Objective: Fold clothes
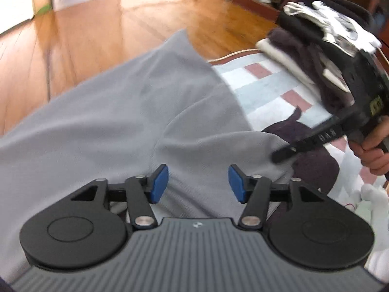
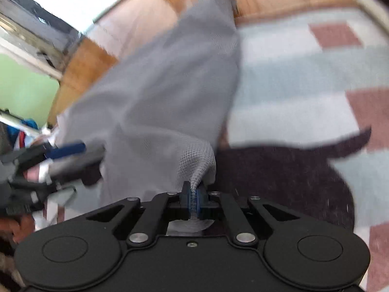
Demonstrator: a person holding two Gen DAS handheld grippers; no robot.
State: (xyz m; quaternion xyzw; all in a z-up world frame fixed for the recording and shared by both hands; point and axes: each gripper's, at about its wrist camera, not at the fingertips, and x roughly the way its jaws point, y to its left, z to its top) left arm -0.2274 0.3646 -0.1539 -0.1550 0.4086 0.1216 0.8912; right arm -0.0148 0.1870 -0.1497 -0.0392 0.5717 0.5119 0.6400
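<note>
Grey garment [image 1: 116, 112] lay across rug [image 1: 265, 92] and floor; right gripper [image 2: 193, 198] pinched one corner, left gripper [image 1: 198, 182] hovered agape above it. Keeping that edge taut would favour a straight crease

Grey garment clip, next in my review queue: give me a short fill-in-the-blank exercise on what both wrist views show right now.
1. The right gripper is shut on a bunched fold of the ____ garment.
2. The left gripper hangs over that garment with its blue pads ____.
3. Beyond the garment's far edge lies a shiny ____ floor.
4. A checked rug carries a ____ pile of clothes at its far side.

Missing words: grey; apart (open); wooden; folded
</note>
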